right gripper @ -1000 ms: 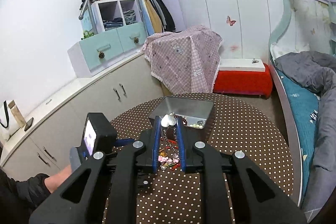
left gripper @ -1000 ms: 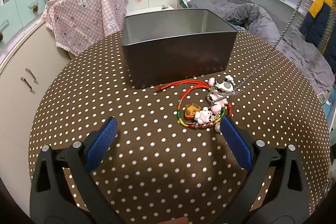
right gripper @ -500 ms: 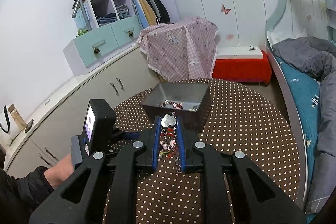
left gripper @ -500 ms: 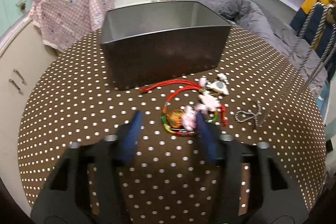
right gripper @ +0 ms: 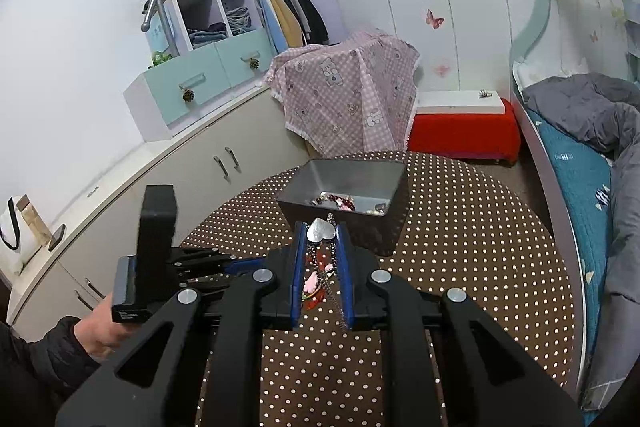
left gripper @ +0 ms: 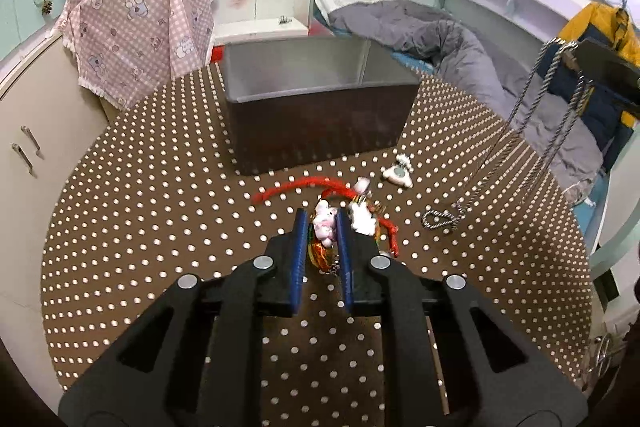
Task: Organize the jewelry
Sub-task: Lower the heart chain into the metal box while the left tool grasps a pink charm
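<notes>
**Jewelry gripped over a polka-dot table beside a metal tin**

Jewelry lies in a small tangle on a round table (left gripper: 132, 211) covered in brown cloth with white dots. The left gripper (left gripper: 322, 227) has its blue-padded fingers clenched on a charm bracelet (left gripper: 326, 225): a pink, bunny-shaped charm sits between the pads, with multicoloured beads below and a red braided cord (left gripper: 296, 185) trailing toward the tin. A white charm (left gripper: 398, 173) rests just beside the tin's front corner.

The right gripper (right gripper: 322, 233) is clamped on a silver necklace (right gripper: 321, 230), its flat, shiny heart pendant pinched at the fingertips. In the left wrist view the same necklace appears as a twisted rope chain (left gripper: 442, 219) hanging down at the right, its lower loop resting on the cloth; the top is cut off behind a dark gripper part.

The rectangular tin (left gripper: 320, 123) has dull grey metal walls. From the left wrist view its contents are hidden by the near wall. The right wrist view looks down into it and shows a few beaded pieces (right gripper: 340, 202), too small to identify. That view also shows the left gripper's body and the person's hand (right gripper: 100, 331), partly hidden.
</notes>
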The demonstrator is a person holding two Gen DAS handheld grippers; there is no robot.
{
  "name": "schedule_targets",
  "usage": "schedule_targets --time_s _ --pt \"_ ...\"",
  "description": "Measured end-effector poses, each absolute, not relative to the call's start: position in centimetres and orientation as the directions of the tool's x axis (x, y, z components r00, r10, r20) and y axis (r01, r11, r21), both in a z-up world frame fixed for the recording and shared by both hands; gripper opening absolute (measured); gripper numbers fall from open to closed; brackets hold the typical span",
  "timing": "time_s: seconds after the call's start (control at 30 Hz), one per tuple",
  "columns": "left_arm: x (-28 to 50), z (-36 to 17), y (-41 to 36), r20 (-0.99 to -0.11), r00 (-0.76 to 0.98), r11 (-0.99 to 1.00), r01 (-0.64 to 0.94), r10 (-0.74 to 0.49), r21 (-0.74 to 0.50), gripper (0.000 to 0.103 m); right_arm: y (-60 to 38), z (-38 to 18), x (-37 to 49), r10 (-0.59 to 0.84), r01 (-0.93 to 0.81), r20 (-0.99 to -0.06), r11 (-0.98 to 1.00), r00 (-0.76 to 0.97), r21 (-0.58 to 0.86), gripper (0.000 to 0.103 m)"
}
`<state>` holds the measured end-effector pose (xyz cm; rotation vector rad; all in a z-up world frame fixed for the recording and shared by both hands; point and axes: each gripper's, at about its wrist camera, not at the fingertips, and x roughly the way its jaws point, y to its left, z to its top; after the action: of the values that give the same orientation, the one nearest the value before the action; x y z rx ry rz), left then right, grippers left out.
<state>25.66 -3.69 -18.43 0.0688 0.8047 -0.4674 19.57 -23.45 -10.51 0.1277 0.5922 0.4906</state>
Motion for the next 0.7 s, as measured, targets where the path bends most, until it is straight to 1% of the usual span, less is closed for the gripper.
schedule_targets --time_s 0.1,0.2,0.23,0.33,0.37,0.4,0.43,0.47,0.53,0.6,0.63,0.67,0.7 --pt "25.1 -17.4 -3.3 -0.687 0.610 0.891 0.437 -0.395 -0.124 0.014 -23.3 -10.1 19.5 0.481 -0.412 -0.498 0.876 0.722 0.250 0.013" --pt "24.6 -17.3 -3.3 -0.686 0.613 0.890 0.442 -0.392 -0.114 0.014 -23.0 -10.3 19.5 0.482 -0.414 -0.501 0.876 0.719 0.249 0.013" --pt "24.5 -17.6 -3.4 -0.694 0.606 0.888 0.446 -0.389 -0.108 0.014 -22.9 -10.4 19.5 0.481 -0.413 -0.505 0.876 0.717 0.248 0.013" --pt "24.6 -18.8 -3.9 -0.723 0.606 0.896 0.441 -0.331 -0.040 0.015 -22.8 -10.9 19.5 0.478 -0.411 -0.519 0.877 0.708 0.248 0.013" --pt "24.5 -19.1 -3.9 -0.729 0.602 0.896 0.442 -0.325 -0.034 0.019 -22.7 -11.0 19.5 0.478 -0.410 -0.523 0.878 0.706 0.249 0.013" --pt "24.5 -19.3 -4.0 -0.734 0.599 0.897 0.442 -0.320 -0.030 0.042 -22.6 -11.1 19.5 0.478 -0.409 -0.526 0.878 0.704 0.250 0.013" --pt "24.4 -19.5 -4.0 -0.734 0.603 0.900 0.436 -0.313 -0.025 0.060 -22.6 -11.3 19.5 0.478 -0.408 -0.529 0.877 0.701 0.252 0.013" --pt "24.3 -19.5 -3.9 -0.722 0.621 0.906 0.422 -0.306 -0.022 0.070 -22.5 -11.4 19.6 0.478 -0.407 -0.532 0.878 0.700 0.252 0.013" --pt "24.7 -19.7 -3.8 -0.728 0.608 0.905 0.422 -0.317 -0.042 0.070 -22.5 -11.7 19.6 0.476 -0.405 -0.536 0.879 0.697 0.253 0.013" --pt "25.2 -20.2 -3.8 -0.736 0.606 0.907 0.421 -0.302 -0.026 0.069 -22.4 -11.8 19.6 0.476 -0.404 -0.537 0.878 0.696 0.255 0.013" --pt "25.3 -20.3 -3.8 -0.741 0.601 0.905 0.424 -0.301 -0.024 0.065 -22.4 -11.9 19.6 0.476 -0.403 -0.537 0.879 0.697 0.255 0.013" --pt "25.6 -20.6 -3.9 -0.752 0.581 0.901 0.433 -0.312 -0.039 0.052 -22.5 -11.9 19.6 0.476 -0.402 -0.538 0.879 0.696 0.257 0.013" --pt "26.0 -20.7 -3.8 -0.756 0.571 0.898 0.437 -0.319 -0.049 0.045 -22.6 -12.0 19.8 0.475 -0.400 -0.539 0.879 0.695 0.259 0.013"
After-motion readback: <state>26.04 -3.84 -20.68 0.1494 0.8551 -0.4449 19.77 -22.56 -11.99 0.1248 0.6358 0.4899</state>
